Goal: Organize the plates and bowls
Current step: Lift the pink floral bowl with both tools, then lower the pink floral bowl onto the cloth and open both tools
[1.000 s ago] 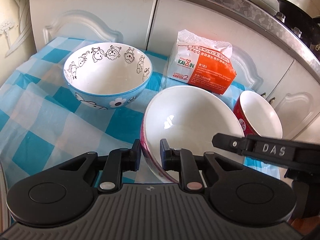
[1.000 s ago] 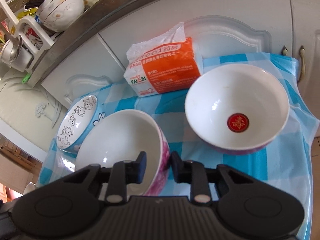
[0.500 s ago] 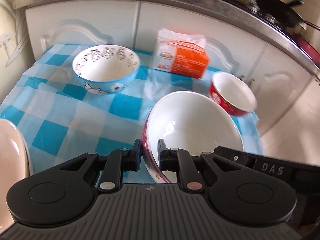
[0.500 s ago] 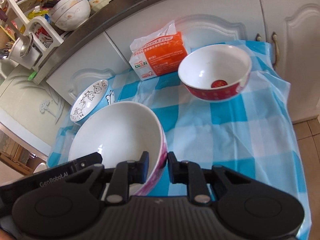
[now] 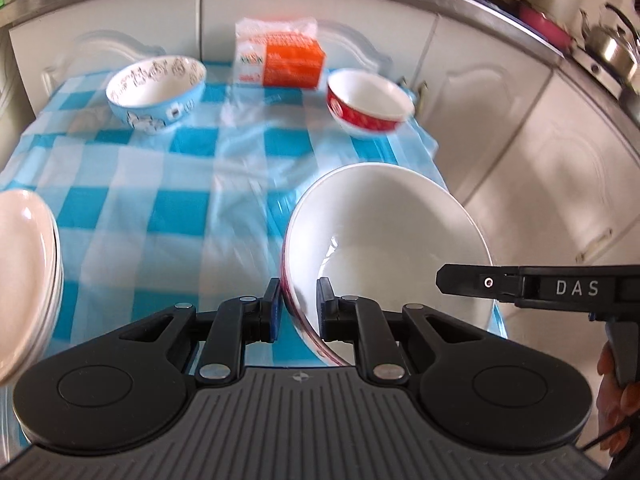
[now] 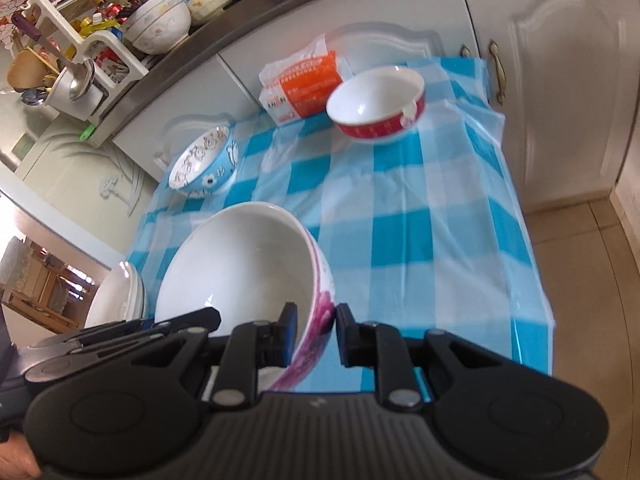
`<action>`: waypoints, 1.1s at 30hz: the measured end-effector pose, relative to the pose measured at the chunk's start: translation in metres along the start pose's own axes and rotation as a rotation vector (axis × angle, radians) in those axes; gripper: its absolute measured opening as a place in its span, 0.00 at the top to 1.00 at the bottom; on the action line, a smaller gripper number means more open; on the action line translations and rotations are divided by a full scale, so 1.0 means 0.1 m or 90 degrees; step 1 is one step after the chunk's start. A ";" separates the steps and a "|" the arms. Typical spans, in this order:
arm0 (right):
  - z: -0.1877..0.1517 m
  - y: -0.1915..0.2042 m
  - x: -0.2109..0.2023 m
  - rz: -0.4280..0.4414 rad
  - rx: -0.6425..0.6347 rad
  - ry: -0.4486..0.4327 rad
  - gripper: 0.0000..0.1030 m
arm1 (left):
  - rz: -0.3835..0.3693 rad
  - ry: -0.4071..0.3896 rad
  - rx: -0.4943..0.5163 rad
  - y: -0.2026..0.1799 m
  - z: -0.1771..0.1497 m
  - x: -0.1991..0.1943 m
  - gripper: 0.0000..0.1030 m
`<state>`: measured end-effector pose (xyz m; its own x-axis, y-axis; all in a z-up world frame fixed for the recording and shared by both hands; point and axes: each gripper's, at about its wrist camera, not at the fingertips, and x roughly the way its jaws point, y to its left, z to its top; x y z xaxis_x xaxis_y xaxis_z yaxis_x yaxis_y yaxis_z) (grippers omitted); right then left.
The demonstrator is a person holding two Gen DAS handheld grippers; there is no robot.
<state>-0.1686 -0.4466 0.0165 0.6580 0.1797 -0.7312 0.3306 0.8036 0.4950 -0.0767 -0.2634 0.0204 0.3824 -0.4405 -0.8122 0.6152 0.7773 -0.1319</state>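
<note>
Here, the large white bowl (image 5: 384,236) is held by its rim in both the left gripper (image 5: 298,304) and right gripper (image 6: 316,332), near the stacked plates (image 5: 24,276); the blue cartoon bowl (image 5: 158,92) and red bowl (image 5: 368,104), farther from the plates, remain ungathered.

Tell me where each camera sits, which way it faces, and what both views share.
Left wrist: rides the left gripper, looking down across the checked tablecloth toward the cabinets; jaws clamp the white bowl; a hand at right.
Right wrist: rides the right gripper, same direction; jaws clamp the bowl's opposite rim; the left gripper shows at lower left.
Shared: white bowl, blue bowl, red bowl, orange packet, plates.
</note>
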 end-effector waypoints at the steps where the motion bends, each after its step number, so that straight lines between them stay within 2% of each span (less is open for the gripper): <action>1: -0.04 -0.03 -0.02 0.002 0.004 0.005 0.82 | -0.002 0.006 0.001 -0.01 -0.03 0.00 0.86; 10: -0.26 -0.26 -0.09 0.016 0.033 0.051 0.81 | 0.005 0.051 0.046 -0.16 -0.28 0.13 0.87; 16: -0.34 -0.35 -0.04 0.014 0.039 0.074 0.81 | 0.016 0.082 0.049 -0.20 -0.39 0.22 0.86; 33: -0.33 -0.45 0.02 0.044 0.040 0.093 0.79 | 0.021 0.090 0.075 -0.22 -0.41 0.27 0.80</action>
<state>-0.2042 -0.4636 -0.0226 0.5773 0.3175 -0.7523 0.3326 0.7500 0.5718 -0.1083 -0.2736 -0.0223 0.3080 -0.3425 -0.8876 0.6839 0.7282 -0.0437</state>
